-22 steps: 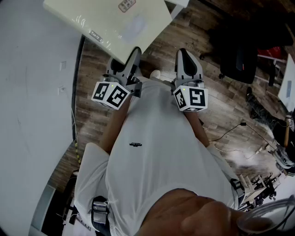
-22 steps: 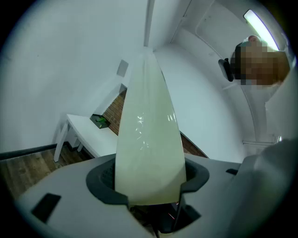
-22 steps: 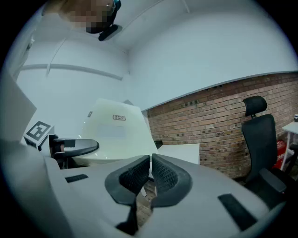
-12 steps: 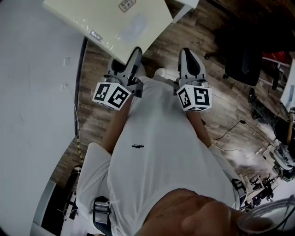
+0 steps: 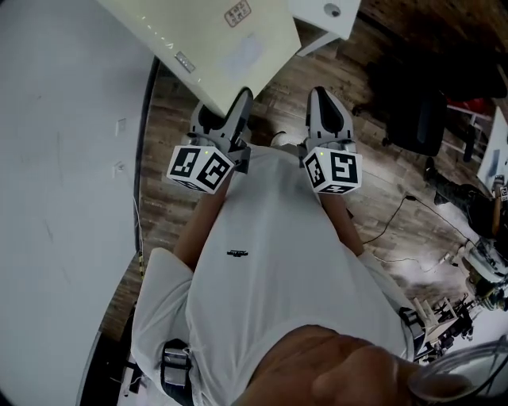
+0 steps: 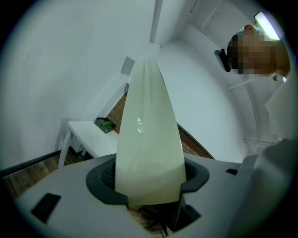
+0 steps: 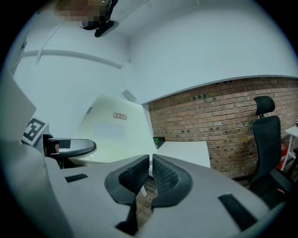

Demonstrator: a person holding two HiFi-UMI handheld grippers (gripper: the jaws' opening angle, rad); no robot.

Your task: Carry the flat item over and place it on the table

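Wood-plank floor (image 5: 397,190) runs under us, with a pale wall (image 5: 63,158) on the left and a brick wall (image 7: 219,116) ahead past the right claw. A white worktop (image 5: 325,16) stands in front of the bricks, a small green thing (image 7: 158,142) on its near corner, and a black office chair (image 7: 265,135) stands off to the right. We hold the flat panel (image 5: 214,40), cream and glossy, up in the air at its near corner. The left claw (image 5: 222,115) is clamped wide on it, both pads against its faces, and the panel reaches forward and leftward, short of the worktop. The right claw (image 5: 328,111) sits beside it, apart from the panel. Its ribbed pads (image 7: 135,175) are drawn almost together, with nothing between them.
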